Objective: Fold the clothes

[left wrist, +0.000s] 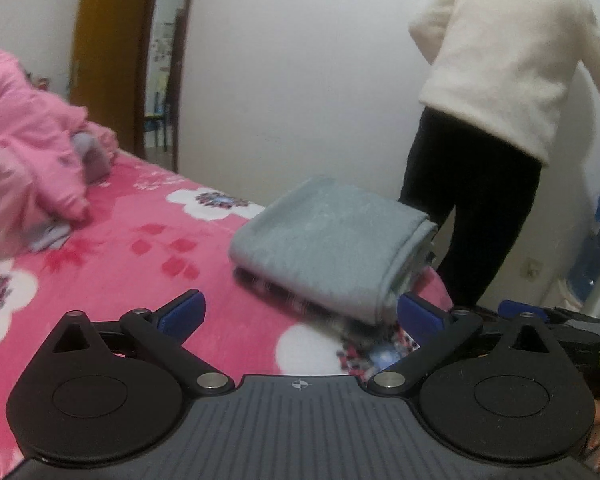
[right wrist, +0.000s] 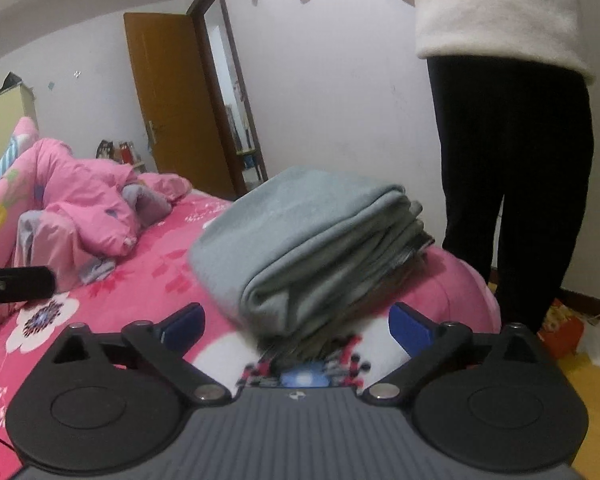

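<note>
A folded garment (right wrist: 300, 240) is laid on the bed (right wrist: 140, 272) near its corner; a crumpled jacket (right wrist: 88, 204) is left of it; a person (right wrist: 512, 152) is behind it.

Brown wooden door (right wrist: 172, 96) ajar, white wall (left wrist: 300, 92), person (right wrist: 508, 128) standing bedside.

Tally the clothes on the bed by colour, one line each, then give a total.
Grey-blue: 1, the folded garment near the bed's corner.
Pink: 1, the crumpled jacket farther back on the pink floral bedspread.
Total: 2. Grey fabric shows within the jacket heap; whether it is a separate item cannot be told.
</note>
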{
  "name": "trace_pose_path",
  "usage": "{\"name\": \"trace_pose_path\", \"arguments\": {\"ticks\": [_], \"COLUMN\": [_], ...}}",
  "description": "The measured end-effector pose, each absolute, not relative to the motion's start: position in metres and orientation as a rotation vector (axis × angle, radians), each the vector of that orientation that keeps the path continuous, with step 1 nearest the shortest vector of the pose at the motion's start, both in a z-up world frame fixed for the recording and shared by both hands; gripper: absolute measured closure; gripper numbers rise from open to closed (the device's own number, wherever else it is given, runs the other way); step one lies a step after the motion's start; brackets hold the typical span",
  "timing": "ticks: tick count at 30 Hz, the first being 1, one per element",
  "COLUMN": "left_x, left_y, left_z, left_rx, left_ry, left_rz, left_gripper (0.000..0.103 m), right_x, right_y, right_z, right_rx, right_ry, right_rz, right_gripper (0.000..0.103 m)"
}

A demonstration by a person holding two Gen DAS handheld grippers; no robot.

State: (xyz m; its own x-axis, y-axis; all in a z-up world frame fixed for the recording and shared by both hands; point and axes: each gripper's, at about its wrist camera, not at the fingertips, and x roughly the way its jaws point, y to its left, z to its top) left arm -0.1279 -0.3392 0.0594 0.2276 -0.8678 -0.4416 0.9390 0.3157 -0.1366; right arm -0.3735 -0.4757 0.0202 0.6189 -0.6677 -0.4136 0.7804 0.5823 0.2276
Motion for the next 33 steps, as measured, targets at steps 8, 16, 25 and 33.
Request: {"name": "trace_pose_path", "arguments": {"ticks": [8, 16, 25, 33], "left_x": [-0.138, -0.147, -0.151, -0.152], "left_y": [-0.281, -0.251, -0.251, -0.253], "left_z": [0.056, 0.068, 0.055, 0.053], "left_rx": [0.097, 0.098, 0.152, 0.15], "left_ry": [0.61, 0.515, 0.499, 0.531], "left_rz": [-1.141, -1.075, -1.003, -0.986], "left_gripper": [0.0, 0.0, 0.0, 0.0], "right_x": [-0.372, -0.358, -0.346, -0.343], "right_y": [-0.426, -0.379, -0.363, -0.364], "right_z": [0.047, 0.062, 0.062, 0.059], "right_rx": [0.368, 0.341, 0.348, 0.372], "right_ry": [0.302, 0.326, 0.388, 0.448], "right_rz": [-0.942, -1.043, -1.041, -1.055], "right_gripper": [0.0, 0.0, 0.0, 0.0]}}
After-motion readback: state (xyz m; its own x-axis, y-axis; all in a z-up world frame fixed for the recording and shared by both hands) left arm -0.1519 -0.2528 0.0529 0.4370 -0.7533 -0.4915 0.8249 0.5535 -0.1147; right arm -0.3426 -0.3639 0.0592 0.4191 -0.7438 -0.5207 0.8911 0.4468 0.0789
